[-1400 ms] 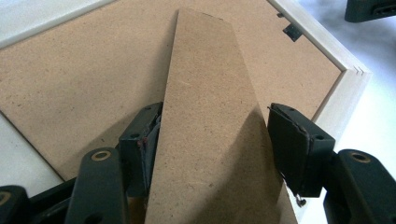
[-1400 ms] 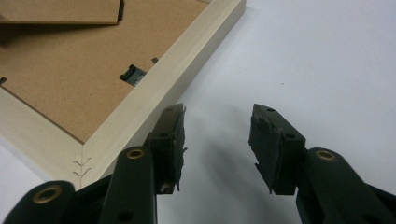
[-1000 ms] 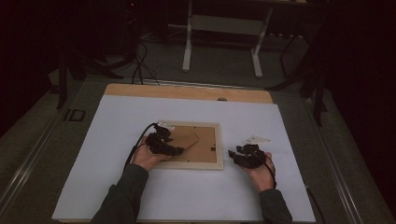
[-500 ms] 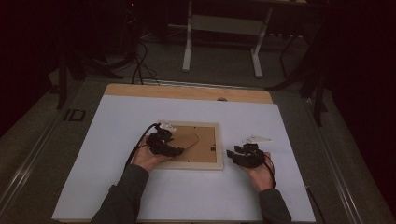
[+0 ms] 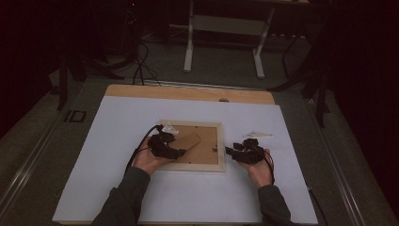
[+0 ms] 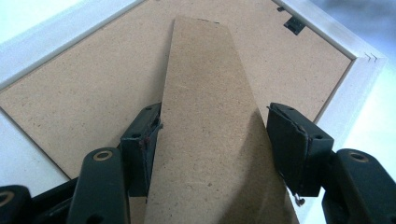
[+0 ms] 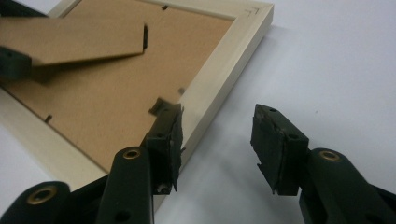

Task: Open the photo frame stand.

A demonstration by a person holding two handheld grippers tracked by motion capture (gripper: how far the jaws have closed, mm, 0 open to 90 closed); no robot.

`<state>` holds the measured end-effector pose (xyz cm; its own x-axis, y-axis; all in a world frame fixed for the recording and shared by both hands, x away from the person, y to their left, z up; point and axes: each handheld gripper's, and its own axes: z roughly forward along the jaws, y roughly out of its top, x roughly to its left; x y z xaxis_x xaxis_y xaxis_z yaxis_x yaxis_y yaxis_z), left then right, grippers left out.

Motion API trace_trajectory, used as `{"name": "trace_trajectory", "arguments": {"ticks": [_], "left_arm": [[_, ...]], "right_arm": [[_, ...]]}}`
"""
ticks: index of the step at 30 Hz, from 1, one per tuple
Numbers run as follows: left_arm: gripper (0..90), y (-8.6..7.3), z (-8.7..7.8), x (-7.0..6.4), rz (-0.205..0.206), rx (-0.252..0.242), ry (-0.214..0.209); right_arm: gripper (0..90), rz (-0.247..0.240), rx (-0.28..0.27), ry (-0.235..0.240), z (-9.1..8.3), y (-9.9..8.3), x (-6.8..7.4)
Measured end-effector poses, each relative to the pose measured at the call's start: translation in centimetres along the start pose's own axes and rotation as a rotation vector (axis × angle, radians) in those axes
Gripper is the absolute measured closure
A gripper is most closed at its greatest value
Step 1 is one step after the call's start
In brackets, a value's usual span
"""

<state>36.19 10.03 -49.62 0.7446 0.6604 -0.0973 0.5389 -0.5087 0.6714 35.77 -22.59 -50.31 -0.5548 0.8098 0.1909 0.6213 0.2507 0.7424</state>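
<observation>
A pale wooden picture frame [image 5: 190, 165] lies face down on the white table cover, brown backing board up. Its cardboard stand [image 5: 190, 140] is raised off the backing. My left gripper [image 5: 178, 151] sits over the frame's left part. In the left gripper view the frame [image 6: 327, 32] fills the background, and the left gripper [image 6: 210, 135] is open wide with the stand [image 6: 210, 116] running between its jaws, the left jaw touching its edge. My right gripper [image 5: 231, 151] is at the frame's right rail. In its own view the right gripper [image 7: 217, 130] is open, one jaw over the frame [image 7: 224, 70], the other over the cover.
Small metal tabs [image 6: 293, 24] [image 7: 161, 105] hold the backing in the frame. The white cover [image 5: 117, 141] spreads wide on all sides, with a bare wooden strip [image 5: 188, 92] at the far edge. Beyond it are a stand's white legs [image 5: 189, 52] and floor cables [image 5: 141, 66].
</observation>
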Motion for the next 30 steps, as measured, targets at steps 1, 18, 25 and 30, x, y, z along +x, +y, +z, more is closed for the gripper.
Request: {"name": "trace_trajectory", "arguments": {"ticks": [1,18,25,30], "left_arm": [[40.4,0.0,0.0,-0.1,0.002,-0.005,0.005],[40.3,-0.2,-0.7,-1.2,0.052,-0.044,0.059],[40.3,-0.5,-1.0,-1.7,0.075,-0.061,0.083],[40.3,-0.6,-1.2,-2.2,0.1,-0.08,0.104]], "right_arm": [[51.7,0.001,-0.001,0.001,0.0,0.2,0.0],[48.4,-0.033,0.006,-0.013,1.5,2.7,0.2],[45.4,-0.03,0.015,-0.025,2.0,3.3,0.2],[42.8,-0.032,0.007,-0.029,1.8,3.9,0.2]]}}
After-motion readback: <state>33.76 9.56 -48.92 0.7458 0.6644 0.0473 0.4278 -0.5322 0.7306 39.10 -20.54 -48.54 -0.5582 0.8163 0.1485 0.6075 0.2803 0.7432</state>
